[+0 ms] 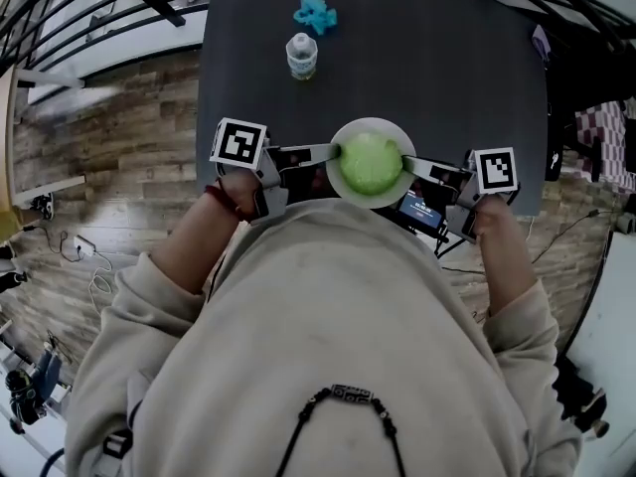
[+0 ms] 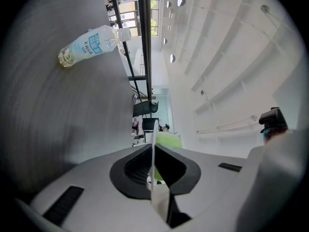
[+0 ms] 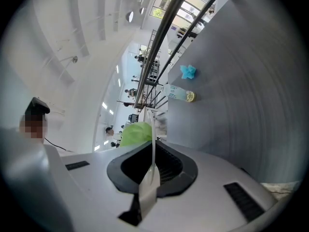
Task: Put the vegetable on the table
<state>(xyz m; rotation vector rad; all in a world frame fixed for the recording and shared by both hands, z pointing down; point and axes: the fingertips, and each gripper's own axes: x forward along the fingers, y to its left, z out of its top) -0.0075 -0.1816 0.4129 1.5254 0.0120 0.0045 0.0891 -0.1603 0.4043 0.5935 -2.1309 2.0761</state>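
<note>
A round green vegetable lies on a white plate, held over the near edge of the dark table. My left gripper is shut on the plate's left rim and my right gripper is shut on its right rim. In the left gripper view the plate's rim runs edge-on between the jaws, with the vegetable behind it. The right gripper view shows the same: the thin rim is pinched and the vegetable sits to its left.
A clear water bottle stands at the middle of the table, with a small blue object beyond it. Wooden floor lies left of the table. Black railings run along the far left.
</note>
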